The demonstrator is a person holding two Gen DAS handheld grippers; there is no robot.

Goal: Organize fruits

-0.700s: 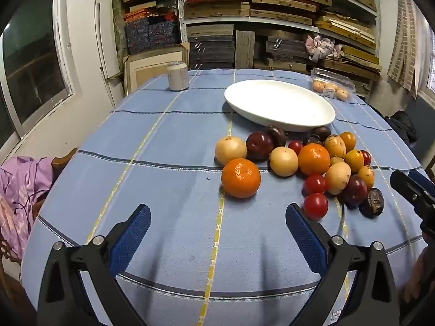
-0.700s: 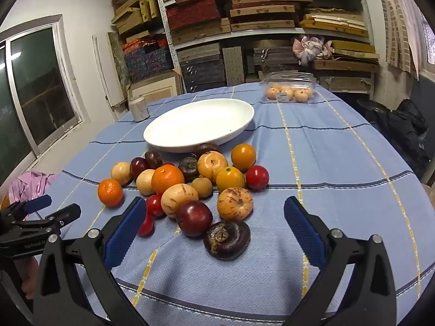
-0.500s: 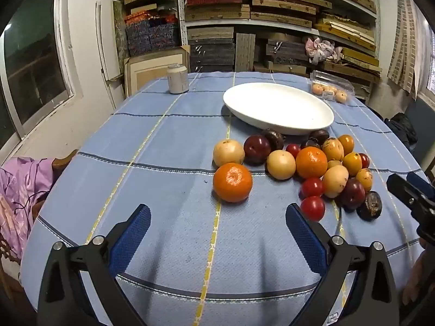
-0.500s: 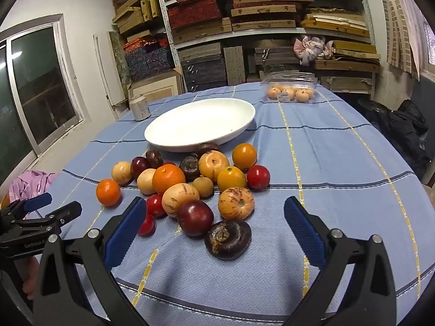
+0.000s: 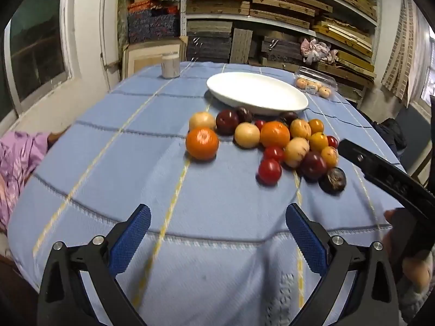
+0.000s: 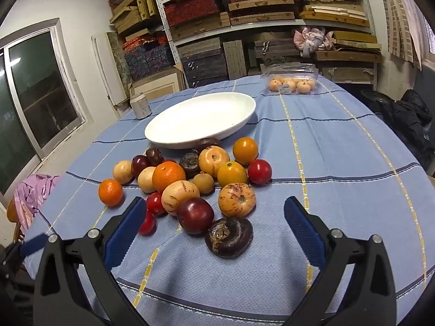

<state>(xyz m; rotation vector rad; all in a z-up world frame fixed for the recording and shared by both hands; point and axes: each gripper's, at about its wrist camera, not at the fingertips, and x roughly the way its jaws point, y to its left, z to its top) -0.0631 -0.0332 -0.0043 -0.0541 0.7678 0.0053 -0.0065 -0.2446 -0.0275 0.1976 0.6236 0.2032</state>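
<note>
Left hand-held gripper (image 5: 217,233) has swung left, fruit sliding right in its view; right hand-held gripper (image 6: 214,226) eases closer. Both jaws wide apart, empty. Fruit pile (image 6: 195,182) sits loose on the bench (image 6: 339,163) before the white dish (image 6: 201,119); one nudge could scatter it.

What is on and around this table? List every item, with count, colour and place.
Dish: one, white, empty, behind the fruit.
Loose fruit: about eighteen, orange, red, yellow, tan, dark purple, clustered in front of the dish.
Clear box: one, holding pale orange fruit, far edge.
Jar: one, whitish, far left.
Tablecloth: blue, striped.
Shelves: stacked boxes, behind.
Purple cloth: left of table.
Left gripper: open, empty.
Right gripper: open, empty.
</note>
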